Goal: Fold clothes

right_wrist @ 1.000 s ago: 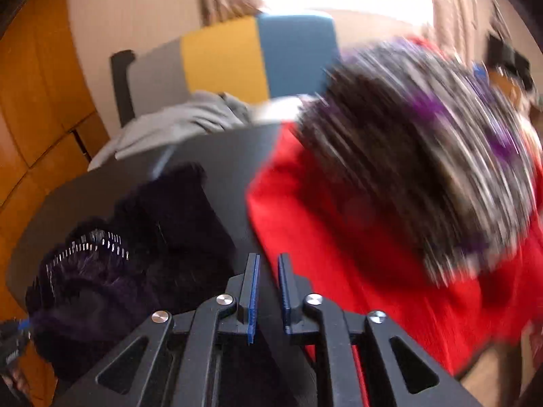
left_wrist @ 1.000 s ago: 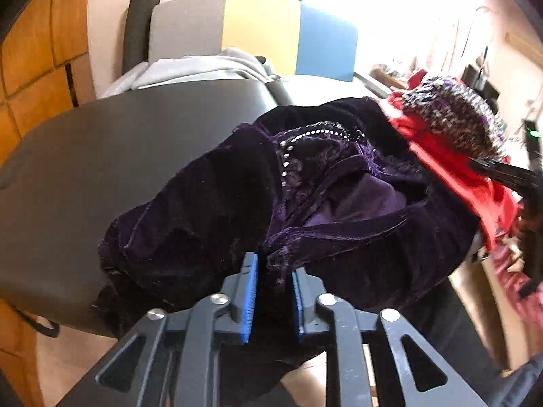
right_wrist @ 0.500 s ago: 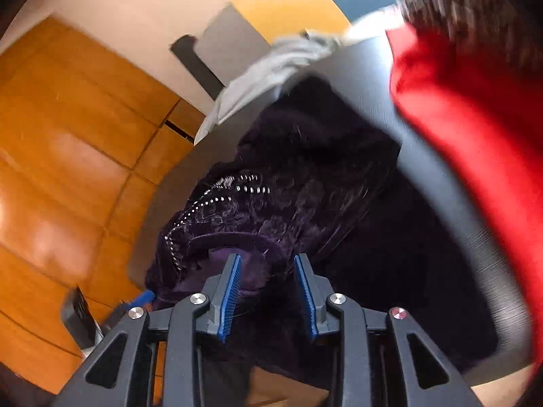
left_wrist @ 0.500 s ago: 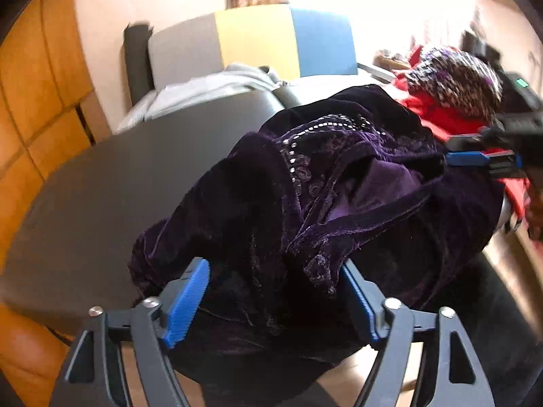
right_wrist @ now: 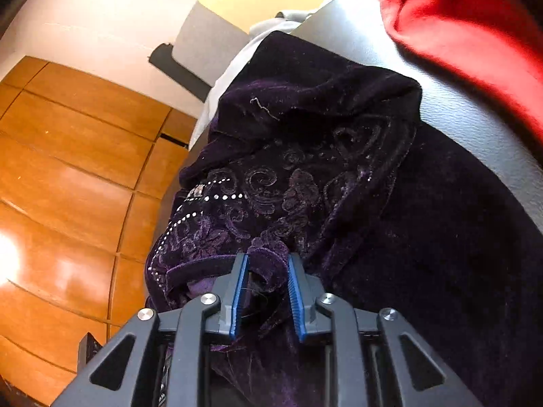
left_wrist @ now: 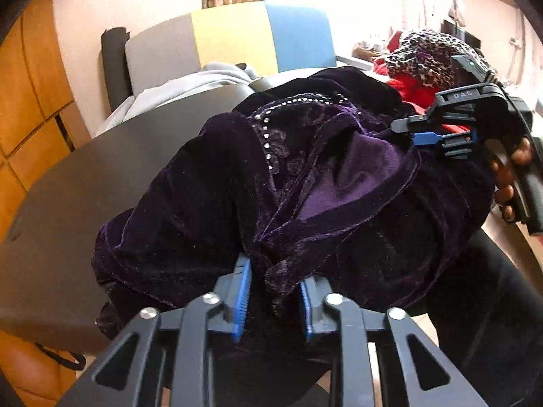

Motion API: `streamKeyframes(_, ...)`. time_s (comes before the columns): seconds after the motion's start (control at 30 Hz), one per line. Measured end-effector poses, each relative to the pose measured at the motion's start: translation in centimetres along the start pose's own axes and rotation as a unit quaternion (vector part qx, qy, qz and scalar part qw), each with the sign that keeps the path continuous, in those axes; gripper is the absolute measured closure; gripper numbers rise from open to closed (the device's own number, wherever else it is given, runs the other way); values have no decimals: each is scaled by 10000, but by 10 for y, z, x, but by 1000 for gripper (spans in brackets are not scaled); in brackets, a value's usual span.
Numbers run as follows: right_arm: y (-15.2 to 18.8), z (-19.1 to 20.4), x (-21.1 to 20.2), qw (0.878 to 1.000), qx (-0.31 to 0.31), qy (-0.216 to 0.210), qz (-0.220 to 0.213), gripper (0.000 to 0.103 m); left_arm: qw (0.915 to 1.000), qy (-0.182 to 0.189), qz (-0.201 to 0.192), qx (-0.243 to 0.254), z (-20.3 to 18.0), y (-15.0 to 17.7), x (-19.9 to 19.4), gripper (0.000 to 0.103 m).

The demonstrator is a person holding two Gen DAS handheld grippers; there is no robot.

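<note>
A crumpled dark purple velvet garment (left_wrist: 203, 186) with a studded, embroidered neckline lies heaped on a dark table (left_wrist: 85, 186), partly hanging over the near edge. My left gripper (left_wrist: 275, 271) is at the heap's near edge. Its jaws are closing, and the blue pads press on a bunched fold of the velvet. In the right wrist view the same garment (right_wrist: 424, 220) fills the frame. My right gripper (right_wrist: 268, 264) is also closing, with a rolled piece of the neckline trim pinched between its pads. The left wrist view shows the right gripper (left_wrist: 407, 132) at the heap's right side, held by a hand (left_wrist: 509, 183).
A red garment (left_wrist: 414, 88) topped by a leopard-print one (left_wrist: 427, 57) lies at the table's far right. A grey garment (left_wrist: 190, 84) is draped at the back, before a grey, yellow and blue chair (left_wrist: 237, 40). Wooden panels (right_wrist: 68, 169) stand on the left.
The left jaws opened wide, then closed on a fold at the near edge. The right gripper swung down from over the red garment to the purple neckline and closed on its trim.
</note>
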State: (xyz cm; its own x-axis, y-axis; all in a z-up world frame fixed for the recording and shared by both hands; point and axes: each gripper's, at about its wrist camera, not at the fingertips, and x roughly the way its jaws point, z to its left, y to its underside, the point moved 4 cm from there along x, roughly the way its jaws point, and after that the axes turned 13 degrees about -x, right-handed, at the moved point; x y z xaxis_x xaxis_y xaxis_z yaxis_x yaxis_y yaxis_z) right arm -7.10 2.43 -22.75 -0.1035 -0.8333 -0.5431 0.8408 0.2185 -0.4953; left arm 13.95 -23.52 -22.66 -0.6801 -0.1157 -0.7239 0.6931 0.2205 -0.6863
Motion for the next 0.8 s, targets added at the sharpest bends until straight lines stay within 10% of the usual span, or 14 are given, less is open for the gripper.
streamKeyframes(0.27,-1,9,4,9995,-193,254,51,91,9958,91,-559,-724,21,-33,-35,94)
streamKeyframes(0.4,-14,41,-10,9977,-218,-366,-520,93,9841,152,-1192,-1309,45,-74,-68,95)
streamKeyframes(0.8,-124,197,-117,9343,-1634,-1501,-2788,93,9075,392,-3609,-2115,64,-211,-194,98)
